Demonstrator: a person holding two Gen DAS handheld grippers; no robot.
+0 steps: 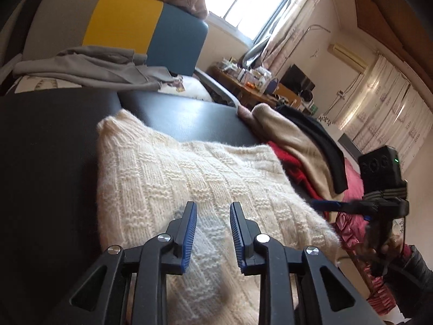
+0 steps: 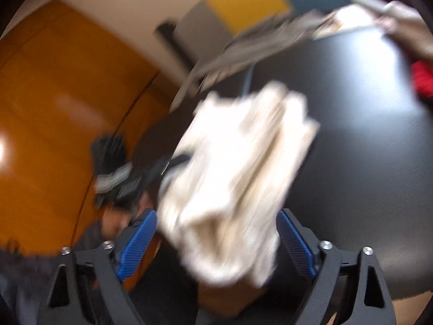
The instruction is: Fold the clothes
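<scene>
A cream knitted sweater (image 1: 189, 178) lies folded on the black table (image 1: 40, 149). My left gripper (image 1: 212, 216) hovers just over its near part, blue pads apart and nothing pinched between them. At the sweater's right edge a blue finger of my right gripper (image 1: 324, 205) reaches in, held by a hand. The right wrist view is blurred by motion: the sweater (image 2: 238, 168) fills the space between the wide-set fingers of the right gripper (image 2: 216, 243), and I see no pad pressing on it. The left gripper (image 2: 116, 173) shows as a dark blur at the sweater's left side.
A crumpled grey garment (image 1: 89, 67) lies at the table's far side before a grey, yellow and blue cushion (image 1: 121, 19). Red, beige and black clothes (image 1: 297, 140) are heaped at the right edge. An orange wooden door (image 2: 54, 108) stands left of the table (image 2: 365, 135).
</scene>
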